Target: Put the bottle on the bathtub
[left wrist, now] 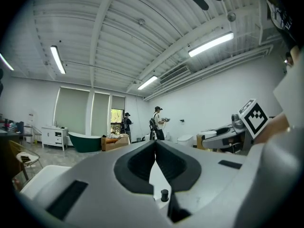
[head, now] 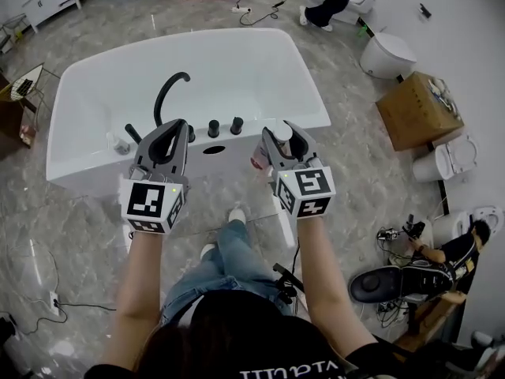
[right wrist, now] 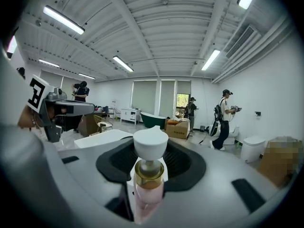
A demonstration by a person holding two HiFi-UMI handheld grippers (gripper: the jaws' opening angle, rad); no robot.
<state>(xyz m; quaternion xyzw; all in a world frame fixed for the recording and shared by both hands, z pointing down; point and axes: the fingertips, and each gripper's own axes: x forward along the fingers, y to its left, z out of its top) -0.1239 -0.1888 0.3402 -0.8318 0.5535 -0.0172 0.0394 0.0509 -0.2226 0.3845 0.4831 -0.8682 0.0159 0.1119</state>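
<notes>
The right hand-held gripper (head: 282, 136) clamps the bottle (right wrist: 148, 194), left hand-held gripper (head: 175, 133) closed on nothing, so best lower it upright onto the bathtub (head: 309, 93) ledge, clear of the knobs (head: 214, 128).

Grey left gripper (head: 175, 126) and right gripper (head: 282, 133) bear black-and-white marker cubes (head: 150, 204); jeans (head: 227, 260), black shirt (head: 260, 352).

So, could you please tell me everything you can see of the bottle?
The bottle is a pump dispenser: white rounded head, metallic neck, gold collar, glossy pale pink body. It is clamped between the jaws of the right gripper, head pointing outward along them, by the near rim of the white bathtub.
</notes>
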